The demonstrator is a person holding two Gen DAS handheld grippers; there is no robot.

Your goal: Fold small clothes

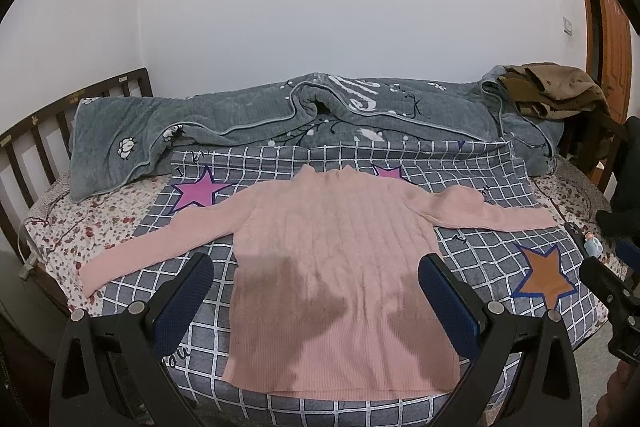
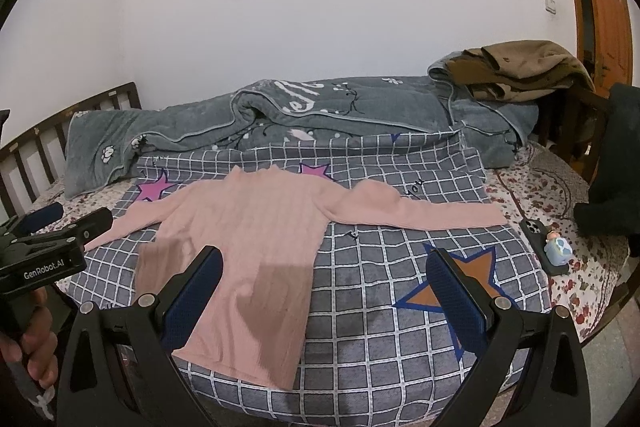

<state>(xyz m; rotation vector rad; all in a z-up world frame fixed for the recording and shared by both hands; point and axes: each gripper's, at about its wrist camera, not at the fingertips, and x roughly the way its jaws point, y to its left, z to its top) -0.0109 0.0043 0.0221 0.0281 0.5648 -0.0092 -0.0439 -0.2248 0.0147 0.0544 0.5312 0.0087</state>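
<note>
1. We've got a pink cable-knit sweater [image 1: 336, 259] lying flat, front up, on a grey checked bedcover with purple and orange stars [image 1: 472, 267]. Both sleeves are stretched straight out sideways and the collar points away from us.
2. Hard-to-see bits: in the left wrist view the sweater's hem curves off behind the gripper frame, and dark shadows fall across its lower half. In the right wrist view the sweater's [image 2: 248, 247] near corner slips behind a finger, so we can't see that whole edge.
3. Beyond the sweater's collar there's a rumpled grey-blue quilted blanket [image 1: 248, 115] with white lettering we can't read, it's folded over itself.
4. Past the sweater's right sleeve tip sits a dark phone with a small pale-blue figurine [image 2: 558, 247] on it. At the far right a brown heap of clothing [image 2: 516, 67] is piled up, and we can't tell what garment it is.
5. Our left gripper [image 1: 316, 295] hovers just above the sweater's lower body, blue-padded fingers [image 1: 188, 291] spread wide, holding nothing.
6. Our right gripper [image 2: 324, 291] hangs over the sweater's right side and the cover's orange star, jaws likewise wide apart and empty.
7. In the right wrist view a hand [image 2: 36, 339] wraps the left gripper's handle, left of the sweater; it's cut off by the frame edge.
</note>
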